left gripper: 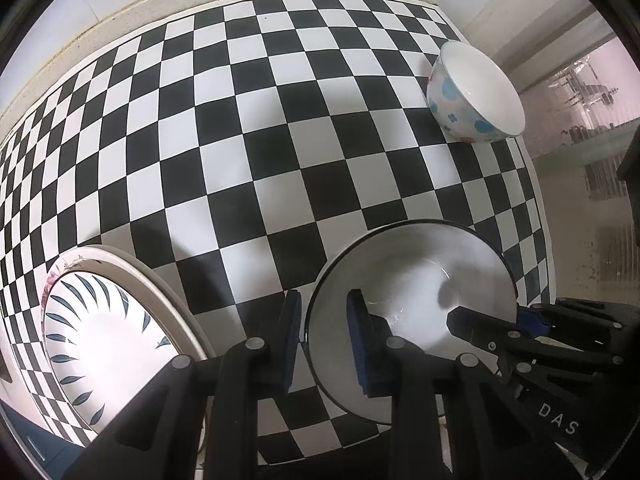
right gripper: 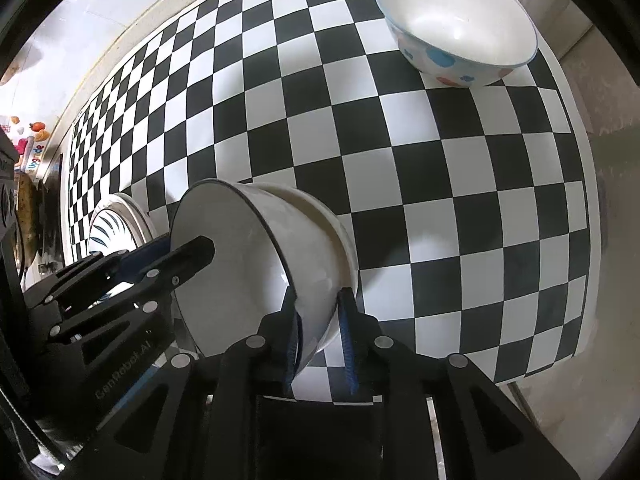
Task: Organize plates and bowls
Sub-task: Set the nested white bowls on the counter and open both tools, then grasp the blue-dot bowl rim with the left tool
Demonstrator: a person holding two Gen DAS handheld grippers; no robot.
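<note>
A white bowl with a dark rim [left gripper: 412,300] [right gripper: 256,264] hangs tilted above the checkered cloth, held from both sides. My left gripper [left gripper: 325,340] is shut on its near rim, one pad inside and one outside. My right gripper [right gripper: 320,336] is shut on the opposite rim, and it shows in the left wrist view [left gripper: 492,330]. A white bowl with blue and red flowers [left gripper: 474,92] [right gripper: 456,24] stands at the cloth's far right. Stacked plates, the top one with a blue leaf pattern [left gripper: 96,344] [right gripper: 114,228], lie at the left.
The black-and-white checkered cloth [left gripper: 240,140] [right gripper: 440,200] covers the table. Its right edge drops off to the floor [left gripper: 580,208]. A pale wall edge [left gripper: 140,4] runs along the back. Clutter [right gripper: 28,200] sits at the far left.
</note>
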